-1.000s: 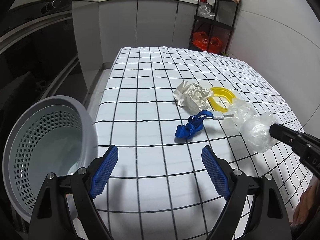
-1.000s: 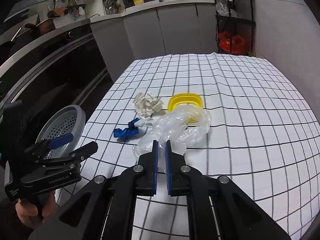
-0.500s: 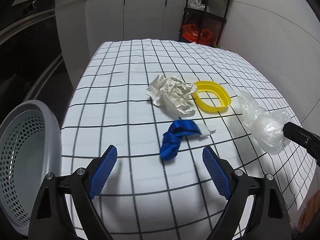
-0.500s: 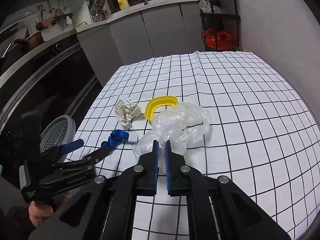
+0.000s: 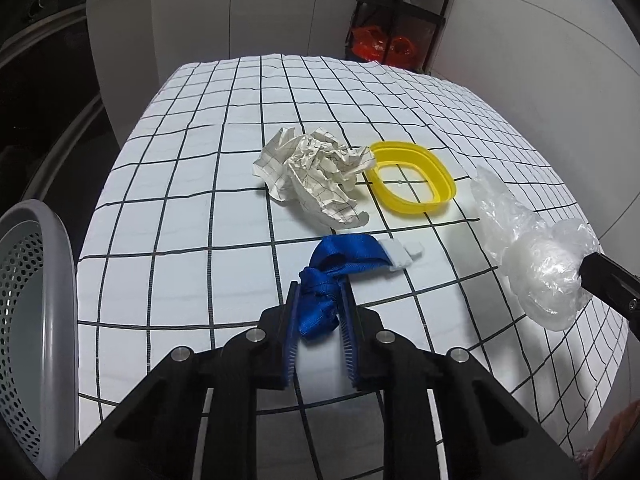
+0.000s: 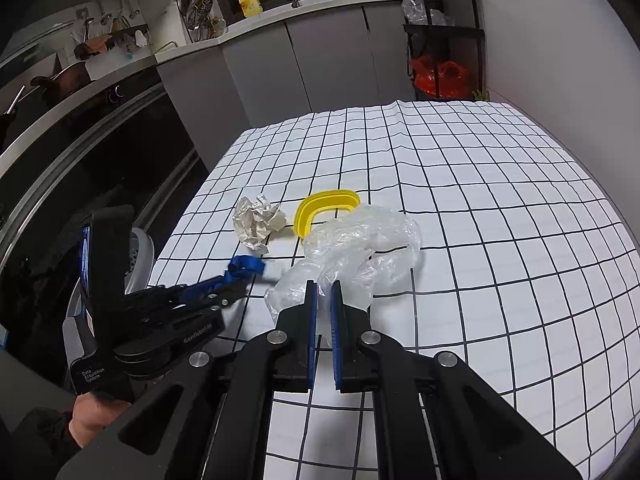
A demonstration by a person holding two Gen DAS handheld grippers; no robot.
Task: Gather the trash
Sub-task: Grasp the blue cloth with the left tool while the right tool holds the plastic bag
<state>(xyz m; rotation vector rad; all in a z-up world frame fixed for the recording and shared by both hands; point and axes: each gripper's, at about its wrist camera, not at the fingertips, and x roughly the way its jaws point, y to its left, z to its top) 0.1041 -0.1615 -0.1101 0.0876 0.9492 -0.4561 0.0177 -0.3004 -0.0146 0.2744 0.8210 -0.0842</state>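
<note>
My left gripper is shut on the near end of a blue fabric strap with a white tag, which lies on the checked tablecloth. It also shows in the right wrist view. My right gripper is shut on a clear plastic bag and holds it just above the cloth; the bag also shows in the left wrist view. A crumpled paper ball and a yellow plastic ring lie farther back on the cloth.
A grey perforated bin stands off the table's left edge. A black shelf rack with red bags stands behind the table by the wall. Grey kitchen cabinets run along the back.
My left gripper moved forward and closed on the blue strap. The right gripper kept hold of the plastic bag and lifted it slightly.
</note>
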